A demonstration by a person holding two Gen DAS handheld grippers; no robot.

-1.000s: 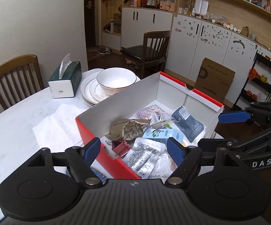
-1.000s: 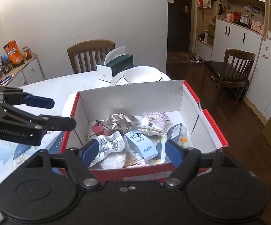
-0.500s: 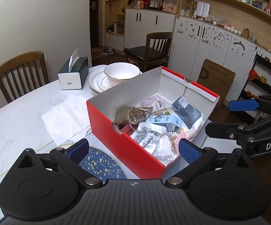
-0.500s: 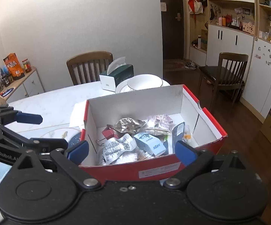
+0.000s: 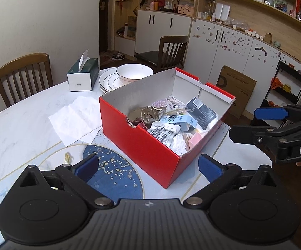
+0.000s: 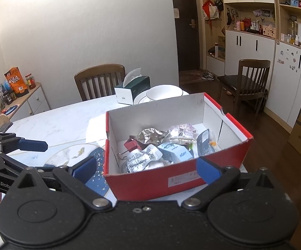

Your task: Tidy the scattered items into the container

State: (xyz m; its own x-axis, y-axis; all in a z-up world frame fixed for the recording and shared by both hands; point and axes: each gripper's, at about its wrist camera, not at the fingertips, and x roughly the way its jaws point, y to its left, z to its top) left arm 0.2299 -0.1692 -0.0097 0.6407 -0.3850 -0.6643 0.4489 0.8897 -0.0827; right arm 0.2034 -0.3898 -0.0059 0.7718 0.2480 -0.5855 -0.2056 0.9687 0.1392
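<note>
Left wrist view. A wooden chair (image 5: 23, 73) is seen at the far left behind the white marble table (image 5: 15, 129). A green tissue box (image 5: 83, 75) stands at upper centre-left, with stacked plates (image 5: 108, 81) and a white bowl (image 5: 134, 73) just to its right. A white paper towel (image 5: 77, 118) lies flat at centre-left, touching the left side of the red box (image 5: 138, 143). A blue speckled mat (image 5: 113, 177) is seen below it, at lower centre.

The red box sits at centre frame, open on top. The items are gathered inside it: a crumpled foil packet (image 5: 148, 114), a light blue packet (image 5: 179, 119), a dark packet (image 5: 202, 112), a printed white sachet (image 5: 163, 131).

The left gripper (image 5: 148, 167) is seen at the bottom edge, jaws spread wide; nothing is between them but the near corner of the box, untouched. The right gripper (image 5: 248, 123) enters from the right edge, jaws apart and empty, beside the right end of the box.

Right wrist view. The left gripper (image 6: 25, 152) enters at the left edge, spread. The box (image 6: 171, 181) is at centre, a red binder clip (image 6: 132, 145) visible inside. The right gripper (image 6: 146, 170) is at the bottom, spread on either side of the box's near wall, without contact. The jaws of both grippers have just been opening.
</note>
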